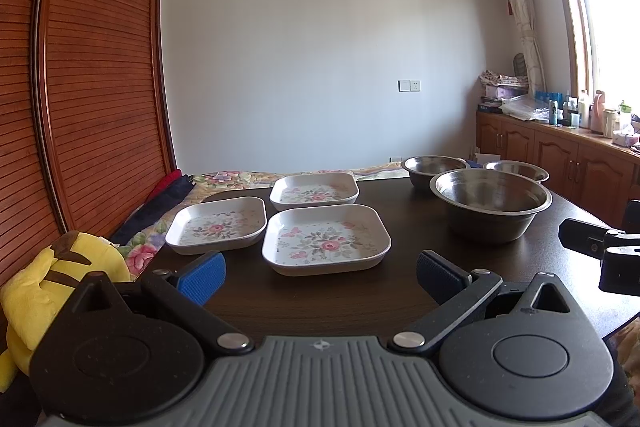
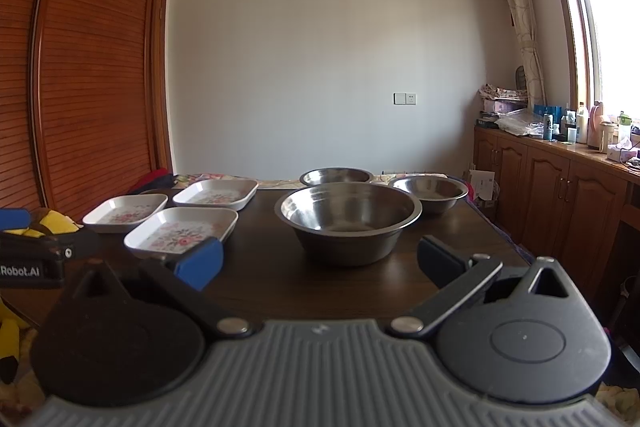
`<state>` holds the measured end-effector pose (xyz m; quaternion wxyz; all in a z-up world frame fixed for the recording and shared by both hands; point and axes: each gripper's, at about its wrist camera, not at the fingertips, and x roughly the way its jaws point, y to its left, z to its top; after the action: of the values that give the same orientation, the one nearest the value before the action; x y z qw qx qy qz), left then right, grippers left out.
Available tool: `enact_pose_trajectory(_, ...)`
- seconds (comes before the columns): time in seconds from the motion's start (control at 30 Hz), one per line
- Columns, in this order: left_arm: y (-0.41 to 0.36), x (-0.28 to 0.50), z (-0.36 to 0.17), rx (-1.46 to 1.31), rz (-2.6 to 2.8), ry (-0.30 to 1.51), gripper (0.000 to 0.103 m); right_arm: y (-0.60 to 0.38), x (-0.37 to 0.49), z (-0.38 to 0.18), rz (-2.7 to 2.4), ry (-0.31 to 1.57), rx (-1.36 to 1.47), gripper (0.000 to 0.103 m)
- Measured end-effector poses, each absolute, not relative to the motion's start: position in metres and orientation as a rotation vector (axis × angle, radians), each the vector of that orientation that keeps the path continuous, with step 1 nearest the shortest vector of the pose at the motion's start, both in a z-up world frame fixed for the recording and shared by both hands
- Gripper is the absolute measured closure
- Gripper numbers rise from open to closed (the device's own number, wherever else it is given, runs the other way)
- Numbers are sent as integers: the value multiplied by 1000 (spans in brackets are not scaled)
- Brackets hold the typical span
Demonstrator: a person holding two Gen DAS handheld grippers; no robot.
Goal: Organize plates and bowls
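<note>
Currently three square white floral plates, nearest (image 1: 326, 239), lie separately on the dark tabletop (image 1: 400, 291); three round steel bowls, largest (image 2: 349, 219), stand apart at right. Judged best: grip a rim squarely, lift level, nest by kind. Left claw (image 1: 320, 277) and right claw (image 2: 320, 261) gape wide, holding and touching nothing.

Before me stands a dark wooden table (image 1: 400, 227). On its left part I see three square floral plates (image 1: 326, 239) (image 1: 216, 225) (image 1: 314, 191), set close together. On its right part I see three steel bowls, the largest (image 1: 490, 203) nearest, two smaller (image 1: 434, 169) (image 1: 516, 171) behind.
</note>
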<state>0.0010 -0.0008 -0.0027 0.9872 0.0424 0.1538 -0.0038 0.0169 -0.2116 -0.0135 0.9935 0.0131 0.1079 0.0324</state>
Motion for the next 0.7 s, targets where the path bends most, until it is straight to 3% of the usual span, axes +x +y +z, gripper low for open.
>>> enact_pose_trajectory(0.7, -1, 2, -2, 88, -8, 313, 0, -214, 16, -14, 63, 214, 28, 0)
